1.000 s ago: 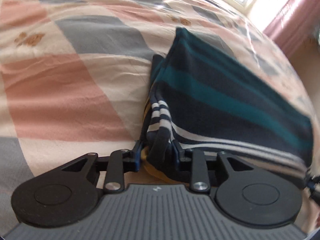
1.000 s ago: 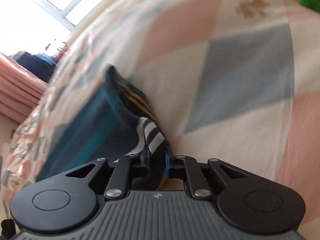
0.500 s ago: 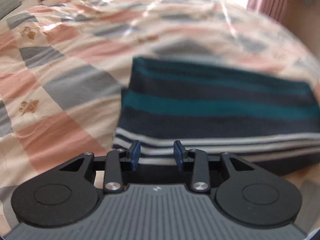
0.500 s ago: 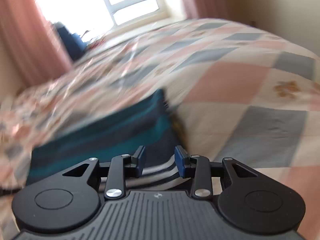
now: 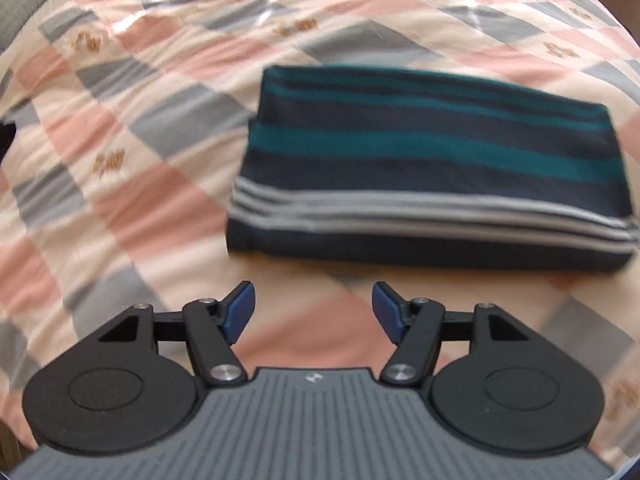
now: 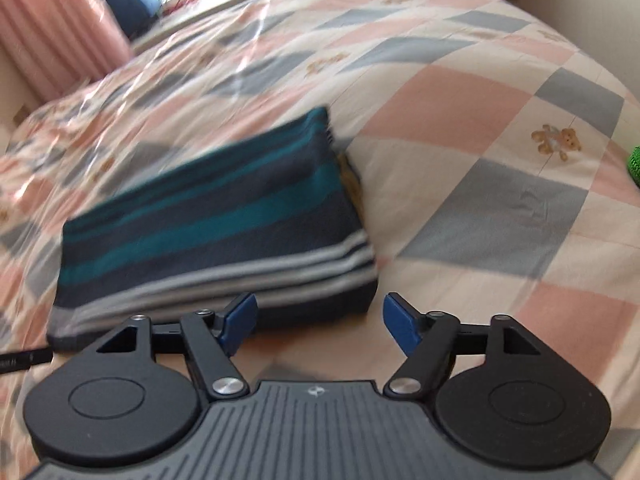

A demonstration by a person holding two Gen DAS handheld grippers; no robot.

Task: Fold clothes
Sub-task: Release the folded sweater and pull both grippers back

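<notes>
On the bed point(image 5: 132, 184) lies the folded striped garment point(image 5: 432, 168), flat and square. Both claws, left point(image 5: 313, 312) and right point(image 6: 320, 322), gripped its near edge a second ago; their jaws have just been opening and now stand spread, empty, drawn back clear of it. Fold apparently finished.

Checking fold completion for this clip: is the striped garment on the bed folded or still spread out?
Folded. The striped garment lies as a compact rectangle on the quilt, with stacked layers showing at its right end in the right wrist view.
</notes>
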